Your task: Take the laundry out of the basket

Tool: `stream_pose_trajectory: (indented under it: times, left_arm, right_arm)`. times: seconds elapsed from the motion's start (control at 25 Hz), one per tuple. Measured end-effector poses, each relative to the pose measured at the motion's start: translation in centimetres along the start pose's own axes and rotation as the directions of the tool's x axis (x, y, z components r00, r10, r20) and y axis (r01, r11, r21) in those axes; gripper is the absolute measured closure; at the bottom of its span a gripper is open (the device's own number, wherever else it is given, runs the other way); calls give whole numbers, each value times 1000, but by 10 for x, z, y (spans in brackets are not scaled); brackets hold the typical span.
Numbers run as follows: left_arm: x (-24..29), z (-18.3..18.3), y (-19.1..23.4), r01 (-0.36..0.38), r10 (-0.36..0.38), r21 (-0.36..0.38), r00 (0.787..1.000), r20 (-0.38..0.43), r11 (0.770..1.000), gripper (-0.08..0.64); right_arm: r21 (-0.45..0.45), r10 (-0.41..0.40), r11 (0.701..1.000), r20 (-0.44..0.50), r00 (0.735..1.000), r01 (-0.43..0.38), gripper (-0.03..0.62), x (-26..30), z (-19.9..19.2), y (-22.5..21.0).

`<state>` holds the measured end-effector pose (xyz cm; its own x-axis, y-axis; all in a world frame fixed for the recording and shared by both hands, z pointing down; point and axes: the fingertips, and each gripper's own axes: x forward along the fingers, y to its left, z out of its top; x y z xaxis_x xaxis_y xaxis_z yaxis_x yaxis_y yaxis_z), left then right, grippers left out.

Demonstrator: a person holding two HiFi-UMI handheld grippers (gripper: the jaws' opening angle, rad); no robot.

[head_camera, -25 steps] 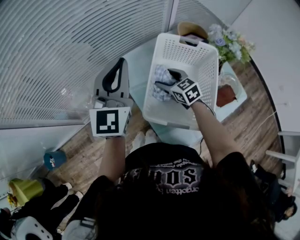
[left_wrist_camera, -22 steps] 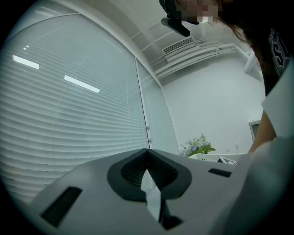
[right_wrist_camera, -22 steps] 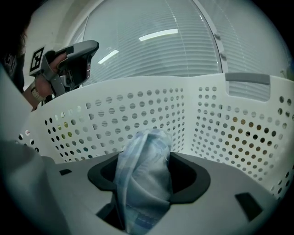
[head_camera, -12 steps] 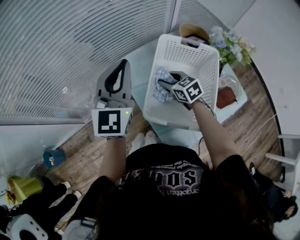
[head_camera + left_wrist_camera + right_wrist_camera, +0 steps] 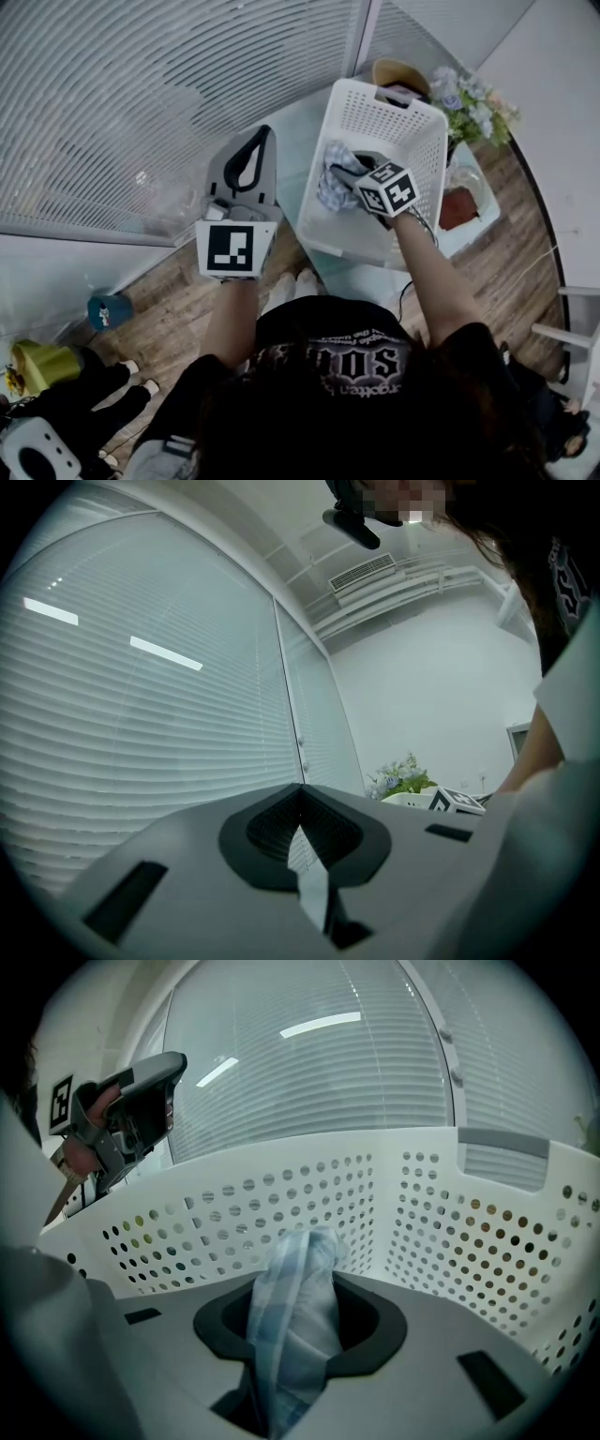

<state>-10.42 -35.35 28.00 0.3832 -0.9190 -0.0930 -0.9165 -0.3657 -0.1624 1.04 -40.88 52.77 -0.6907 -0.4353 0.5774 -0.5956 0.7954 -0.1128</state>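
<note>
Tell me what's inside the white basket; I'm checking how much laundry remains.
One blue checked cloth, the jaws of the right gripper closing on it. They cover part of the basket floor; anything beneath is unseen.

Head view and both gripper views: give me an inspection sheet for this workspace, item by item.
Surface: pale table, carrying the basket.
Job's things: white laundry basket; checked cloth inside it.
Clutter: flowers and a brown item on the table.
Grippers: right hand-held gripper closing, with the cloth bunched between its jaws; left hand-held gripper shut, empty, held beside the basket.
Cables: thin dark lead below the table edge, possibly a cable.
Surroundings: window blinds, wooden floor.
</note>
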Motion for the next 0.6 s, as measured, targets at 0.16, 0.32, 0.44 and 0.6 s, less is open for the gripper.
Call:
stream_pose_trajectory:
  times: [0.16,0.32,0.44,0.6]
  left_arm:
    - [-2,-2,1,-9,9,-2,1000,-7,1000,563]
    - [-7,1,1,-17,17,-2,1000,3,1000,563]
    - [-12,3,0,-26,26,4,1000,3,1000,563]
    - [-20,3,2,-44,44,-2,999,-3,999,563]
  right_arm:
    - [9,-21,1000,23,1000,21,436,-7,7,-7]
    - [0,-46,999,52,998,46,445,-16,19,-9]
    - [-30,-57,998,71,996,59,453,-26,26,-6]
    - [-40,-77,996,137,988,83,463,-45,42,-3]
